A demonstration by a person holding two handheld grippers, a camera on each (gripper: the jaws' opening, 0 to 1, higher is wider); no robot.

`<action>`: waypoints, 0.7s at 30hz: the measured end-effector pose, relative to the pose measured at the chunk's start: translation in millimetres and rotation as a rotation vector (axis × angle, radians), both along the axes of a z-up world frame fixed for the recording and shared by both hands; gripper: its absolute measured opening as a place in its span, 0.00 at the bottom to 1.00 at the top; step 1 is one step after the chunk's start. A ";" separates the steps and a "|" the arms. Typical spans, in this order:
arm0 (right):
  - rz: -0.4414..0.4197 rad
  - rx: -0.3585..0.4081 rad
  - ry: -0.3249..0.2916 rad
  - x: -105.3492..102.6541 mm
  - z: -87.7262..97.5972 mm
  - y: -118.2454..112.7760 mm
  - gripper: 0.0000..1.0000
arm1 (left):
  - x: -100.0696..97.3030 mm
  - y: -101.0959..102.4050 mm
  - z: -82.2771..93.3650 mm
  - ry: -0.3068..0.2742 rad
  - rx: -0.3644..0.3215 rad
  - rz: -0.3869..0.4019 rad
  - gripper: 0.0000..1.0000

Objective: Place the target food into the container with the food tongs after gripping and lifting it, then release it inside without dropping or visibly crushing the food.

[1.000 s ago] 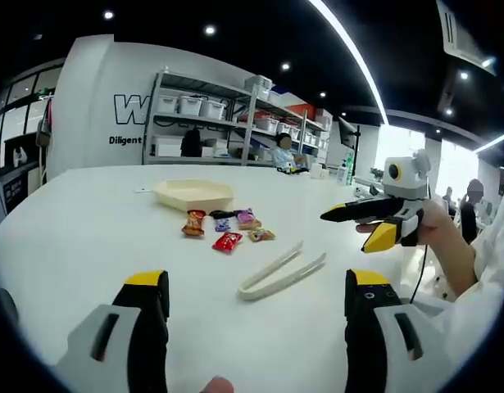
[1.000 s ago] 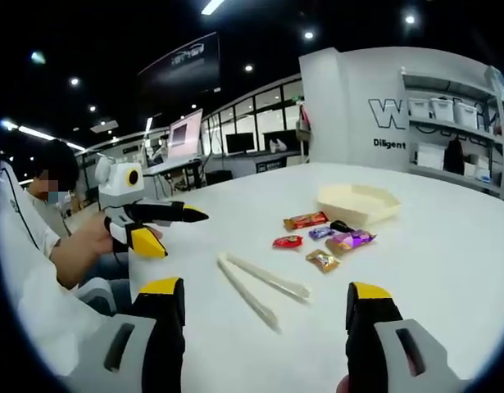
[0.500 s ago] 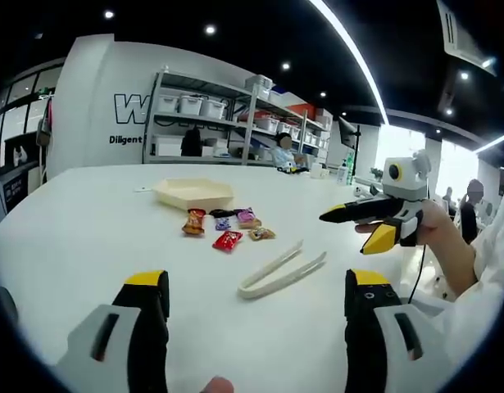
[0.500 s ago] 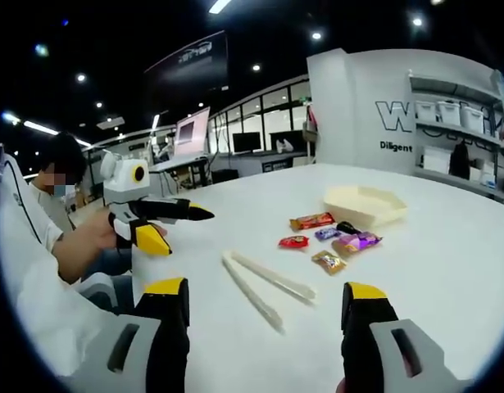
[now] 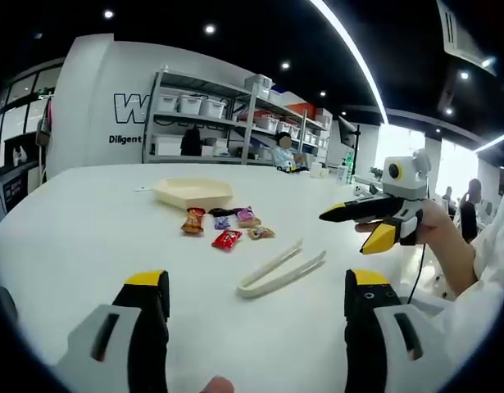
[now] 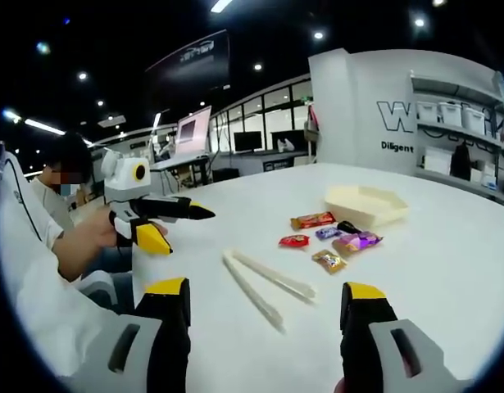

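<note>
Left tool (image 5: 250, 323): its two black, yellow-tipped jaws stand wide apart over the white tabletop (image 5: 71, 237), with nothing between them and touching nothing.

Right tool (image 6: 264, 323): jaws likewise wide apart and empty above the tabletop. In the left gripper view this same tool appears at the right, held in a person's hand (image 5: 428, 225) above the tabletop edge, its black and yellow jaws pointing left. In the right gripper view the left tool (image 6: 157, 221) shows at the left, held in a hand (image 6: 92, 237).

Cream plastic food tongs (image 5: 283, 270) lie flat on the tabletop with their arms slightly splayed, untouched by either tool; in the right gripper view they (image 6: 264, 282) lie just ahead of the jaws.

Beyond the tongs lies a loose cluster of wrapped snacks: an orange-brown wrapped bar (image 5: 193, 222), a small red packet (image 5: 227, 239), a pink and purple packet (image 5: 247, 218), a small gold-wrapped piece (image 5: 260, 233), a small purple piece (image 5: 223, 223) and a dark piece (image 5: 221, 213). All rest on the tabletop, close together.

The shallow cream angular tray (image 5: 194, 193) sits just beyond the snacks and looks empty as far as can be seen.

Metal shelving with white storage bins (image 5: 211, 123) stands behind the tabletop.
</note>
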State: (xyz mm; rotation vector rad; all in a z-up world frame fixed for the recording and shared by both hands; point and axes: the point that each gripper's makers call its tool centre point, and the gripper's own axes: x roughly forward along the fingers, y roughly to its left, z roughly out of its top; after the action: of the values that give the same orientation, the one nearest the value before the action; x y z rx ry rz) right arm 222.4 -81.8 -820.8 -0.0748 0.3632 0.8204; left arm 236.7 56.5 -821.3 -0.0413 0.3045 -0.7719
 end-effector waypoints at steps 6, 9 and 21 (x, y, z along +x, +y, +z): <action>0.000 -0.002 0.001 -0.5 0.4 -0.2 0.73 | 0.5 -0.5 1.2 -0.001 0.002 -0.003 0.87; 0.003 -0.003 0.000 -0.7 0.9 0.2 0.72 | 1.0 -0.8 1.9 -0.001 0.002 -0.003 0.87; 0.015 -0.013 -0.005 1.4 0.7 -0.1 0.70 | 1.9 -1.5 2.7 -0.001 0.008 -0.005 0.87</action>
State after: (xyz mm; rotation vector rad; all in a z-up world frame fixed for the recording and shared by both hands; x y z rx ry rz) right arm 223.7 -82.0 -820.1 -0.0923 0.3633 0.8320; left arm 238.6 55.0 -818.6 -0.0331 0.3070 -0.7757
